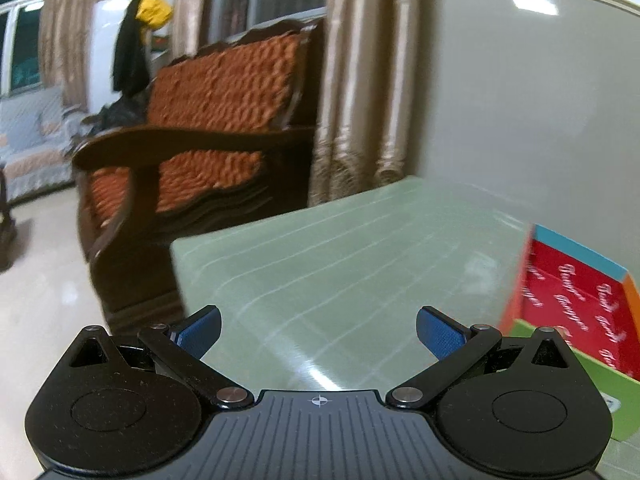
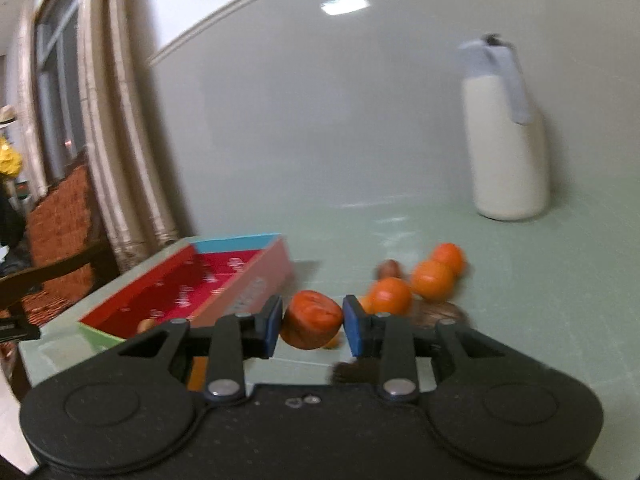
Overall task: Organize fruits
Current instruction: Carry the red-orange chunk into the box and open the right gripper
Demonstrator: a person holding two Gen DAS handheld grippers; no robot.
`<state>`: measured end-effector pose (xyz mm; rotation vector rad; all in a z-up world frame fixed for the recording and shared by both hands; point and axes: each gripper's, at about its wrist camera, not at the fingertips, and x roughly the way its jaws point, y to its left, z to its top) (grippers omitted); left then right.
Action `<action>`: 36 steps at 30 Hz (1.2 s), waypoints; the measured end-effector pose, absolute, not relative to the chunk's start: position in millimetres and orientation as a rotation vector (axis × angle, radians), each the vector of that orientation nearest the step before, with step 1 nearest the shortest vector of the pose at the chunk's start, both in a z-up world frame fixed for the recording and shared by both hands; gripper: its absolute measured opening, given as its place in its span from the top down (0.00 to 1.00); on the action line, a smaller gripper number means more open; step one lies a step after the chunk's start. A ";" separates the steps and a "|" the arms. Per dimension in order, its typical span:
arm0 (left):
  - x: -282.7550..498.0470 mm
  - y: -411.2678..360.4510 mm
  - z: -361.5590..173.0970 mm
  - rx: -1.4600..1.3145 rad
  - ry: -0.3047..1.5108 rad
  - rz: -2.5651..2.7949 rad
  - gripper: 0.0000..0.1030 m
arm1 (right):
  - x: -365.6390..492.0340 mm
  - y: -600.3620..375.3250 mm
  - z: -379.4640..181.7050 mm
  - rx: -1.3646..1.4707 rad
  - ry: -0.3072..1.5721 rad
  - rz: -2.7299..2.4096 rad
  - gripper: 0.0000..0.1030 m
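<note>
My right gripper [image 2: 312, 322] is shut on a reddish-orange persimmon [image 2: 311, 319] and holds it above the green table [image 2: 520, 300]. Several oranges [image 2: 432, 280] and a small brown fruit [image 2: 389, 269] lie on the table just beyond it. A shallow box with a red inside [image 2: 192, 292] stands to the left of the gripper, with a small fruit [image 2: 146, 325] at its near end. My left gripper [image 1: 319, 332] is open and empty above the table, with the same box [image 1: 576, 308] at its right.
A cream thermos jug with a grey lid [image 2: 506, 136] stands at the back right against the wall. A wooden armchair with an orange cushion [image 1: 208, 136] and curtains [image 1: 360, 80] lie beyond the table's left edge [image 1: 176, 264].
</note>
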<state>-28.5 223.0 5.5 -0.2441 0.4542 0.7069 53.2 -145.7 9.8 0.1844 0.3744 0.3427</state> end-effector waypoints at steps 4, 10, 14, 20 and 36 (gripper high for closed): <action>-37.7 238.5 0.3 -0.266 0.462 0.742 0.00 | 58.4 -127.7 10.5 0.182 0.386 0.399 0.69; -49.2 252.3 -6.5 -0.251 0.468 0.775 0.00 | 66.1 -100.4 16.0 0.187 0.386 0.466 0.69; -53.1 263.4 -9.0 -0.273 0.476 0.790 0.00 | 70.0 -73.4 21.5 0.169 0.385 0.515 0.69; -53.9 269.6 -11.7 -0.285 0.480 0.791 0.00 | 74.0 -44.7 21.5 0.130 0.416 0.545 0.69; -51.3 267.5 -12.7 -0.265 0.491 0.776 0.00 | 89.0 -13.9 11.8 0.058 0.524 0.535 0.69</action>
